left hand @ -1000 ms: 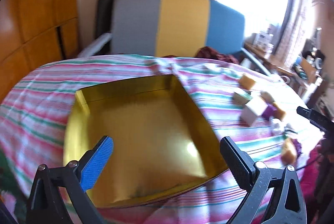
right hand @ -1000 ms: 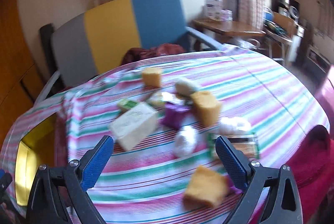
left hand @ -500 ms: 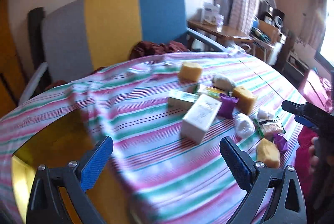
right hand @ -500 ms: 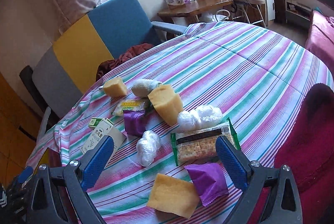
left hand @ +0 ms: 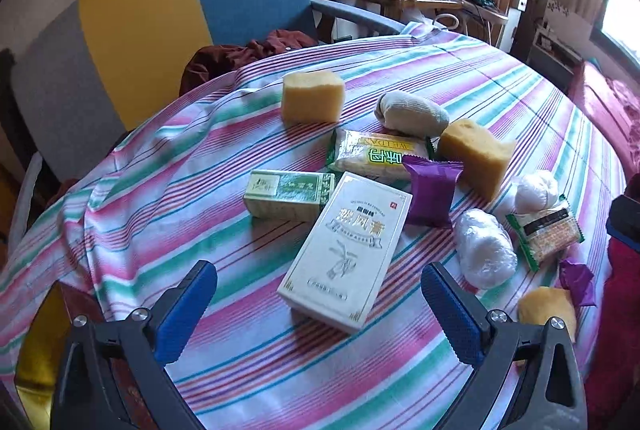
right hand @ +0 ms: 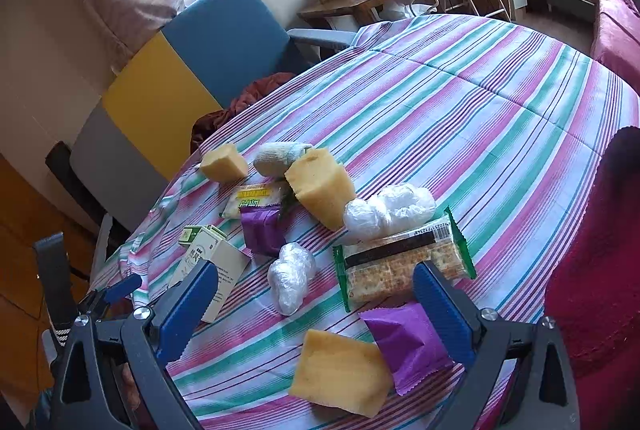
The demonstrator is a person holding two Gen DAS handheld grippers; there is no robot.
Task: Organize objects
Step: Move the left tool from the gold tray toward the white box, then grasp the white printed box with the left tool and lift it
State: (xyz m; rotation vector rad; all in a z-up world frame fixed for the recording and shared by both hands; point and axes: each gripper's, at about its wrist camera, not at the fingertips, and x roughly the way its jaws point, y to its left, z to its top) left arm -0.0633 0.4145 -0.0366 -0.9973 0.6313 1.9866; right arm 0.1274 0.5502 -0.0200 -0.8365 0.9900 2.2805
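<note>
Since the earlier frames, we have swung the left claw (left hand: 318,304) away from the gold tray (left hand: 34,354) and toward the clutter; only a sliver of that tray now shows at the lower left of its view, left of the white carton (left hand: 347,252). Both claws stand apart and hold nothing.

We take the white carton as our landmark. It lies flat on the striped bench (left hand: 200,197), directly ahead of the left claw and roughly centred between its fingers, which we judge to be an approach for picking it first. A green box (left hand: 289,194) touches its far-left corner; a purple packet (left hand: 432,191) lies just beside its far-right corner. Beyond it lie a yellow snack bag (left hand: 378,155), a rolled sock (left hand: 412,113) and two sponge blocks.

The right claw (right hand: 316,310) hovers to the right of the carton, above a yellow sponge (right hand: 340,374) and a second purple packet (right hand: 408,344), with a cracker pack (right hand: 404,264) just beyond. We judge the items sit loose in one cluster so that each may be lifted singly toward the tray.
</note>
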